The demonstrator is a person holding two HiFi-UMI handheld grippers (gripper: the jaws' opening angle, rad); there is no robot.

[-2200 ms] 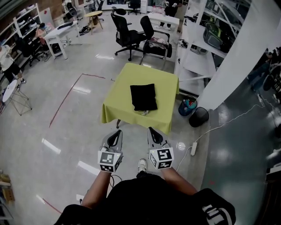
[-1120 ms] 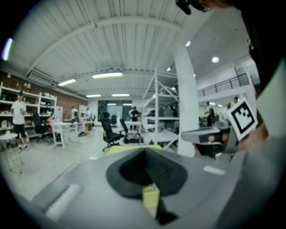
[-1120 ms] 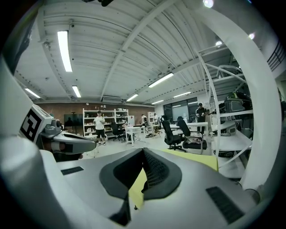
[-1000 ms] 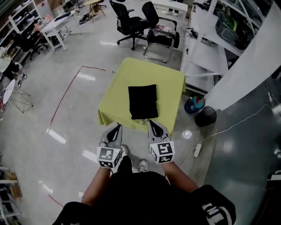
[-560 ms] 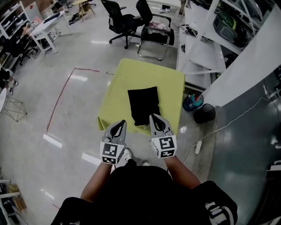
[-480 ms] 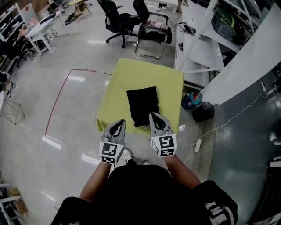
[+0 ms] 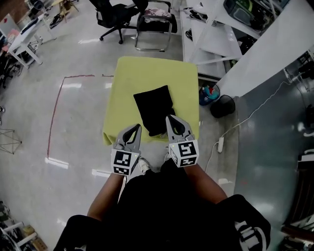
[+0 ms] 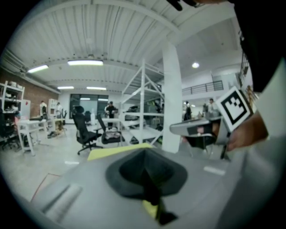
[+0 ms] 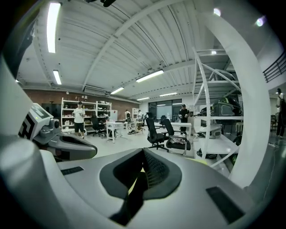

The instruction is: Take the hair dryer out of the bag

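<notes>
Both grippers are out in front of me, side by side, and both are pinched right shut with nothing in them. The left gripper (image 7: 134, 127) has its fingers pressed together along one dark seam in its own view. The right gripper (image 7: 170, 118) is the same, pads meeting edge to edge with only a sliver of yellow showing through. The black bag (image 7: 154, 105) lies flat on the yellow-green table (image 7: 147, 73), just ahead of the fingertips and a touch nearer the right pair. From the head view the right tips sit over the bag's near edge, while the left tips are off its left side, over bare cloth at the table's near edge. I cannot tell whether either is touching anything. The hair dryer itself shows in none of my views. Beyond the fingertips, past the table's far side, stand two black office chairs (image 7: 115, 14). Off to the right of the right fingers are a blue bucket (image 7: 208, 92) and a black bin (image 7: 223, 105) on the floor, by a white column (image 7: 274, 46).
</notes>
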